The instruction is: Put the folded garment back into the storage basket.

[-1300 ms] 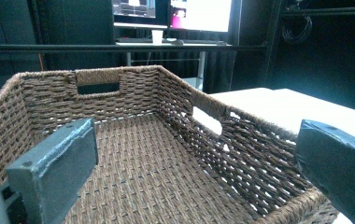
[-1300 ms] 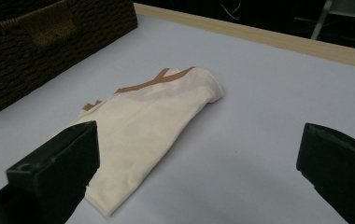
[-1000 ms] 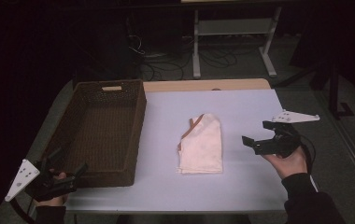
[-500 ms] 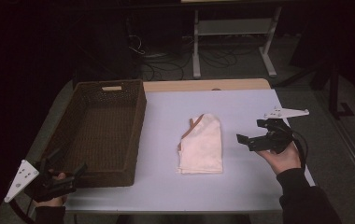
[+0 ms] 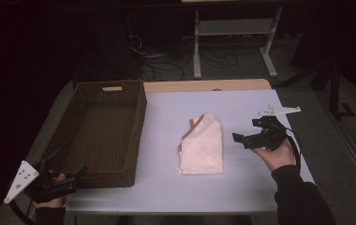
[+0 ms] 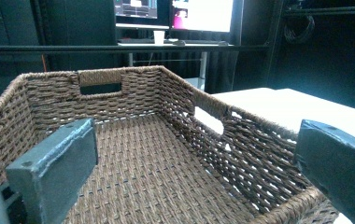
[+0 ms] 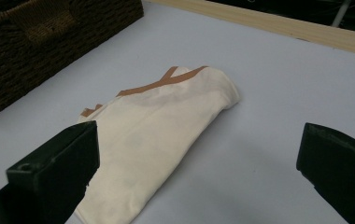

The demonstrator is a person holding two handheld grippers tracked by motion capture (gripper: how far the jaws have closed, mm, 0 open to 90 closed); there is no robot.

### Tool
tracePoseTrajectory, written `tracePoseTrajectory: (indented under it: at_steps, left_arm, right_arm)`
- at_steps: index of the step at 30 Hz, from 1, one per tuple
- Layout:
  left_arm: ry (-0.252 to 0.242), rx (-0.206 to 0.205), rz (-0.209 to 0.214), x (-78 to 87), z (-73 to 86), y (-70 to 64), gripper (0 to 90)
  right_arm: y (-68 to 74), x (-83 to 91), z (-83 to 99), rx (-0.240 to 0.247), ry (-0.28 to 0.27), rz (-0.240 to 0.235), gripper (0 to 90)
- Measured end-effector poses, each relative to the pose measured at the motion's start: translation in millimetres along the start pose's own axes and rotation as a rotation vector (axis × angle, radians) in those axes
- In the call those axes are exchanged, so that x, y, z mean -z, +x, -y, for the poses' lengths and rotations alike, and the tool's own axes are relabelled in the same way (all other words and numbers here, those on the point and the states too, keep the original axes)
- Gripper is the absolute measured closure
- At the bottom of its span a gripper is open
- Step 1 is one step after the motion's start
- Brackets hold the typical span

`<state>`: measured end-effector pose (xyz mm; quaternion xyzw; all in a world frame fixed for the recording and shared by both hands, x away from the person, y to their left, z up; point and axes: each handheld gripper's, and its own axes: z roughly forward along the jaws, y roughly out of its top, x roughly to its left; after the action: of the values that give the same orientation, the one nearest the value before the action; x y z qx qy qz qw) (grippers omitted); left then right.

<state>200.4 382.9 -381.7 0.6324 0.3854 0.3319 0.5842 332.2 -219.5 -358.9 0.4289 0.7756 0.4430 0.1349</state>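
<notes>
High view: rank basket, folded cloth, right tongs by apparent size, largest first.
1. Woven basket, clearly largest.
2. Folded cloth, cream with a brown trim.
3. Right tongs, smallest, open beside the cloth.
All three sit at similar depth, so the order is fairly safe.

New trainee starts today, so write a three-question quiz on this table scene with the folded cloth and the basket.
1. True or false: the folded cloth lies inside the wicker basket.
2. Which hand-held gripper is nearer the cloth? A) the left hand-held gripper B) the right hand-held gripper
3. Fill in: in the right gripper view the jaws stand ____, with the cloth apart from them.

Key
1. False: it lies on the white table, right of the basket.
2. B: it hovers just right of the cloth; the left one sits at the basket's near corner.
3. Open.
</notes>
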Motion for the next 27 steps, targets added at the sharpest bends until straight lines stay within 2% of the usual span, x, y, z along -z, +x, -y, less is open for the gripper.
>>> tracePoseTrajectory:
  at_steps: [27]
  left_arm:
    - [0.002,-0.001,0.003,0.0,0.0,0.2,0.0]
  right_arm:
    - [0.3,-38.3,4.0,-0.004,0.102,-0.040,0.0]
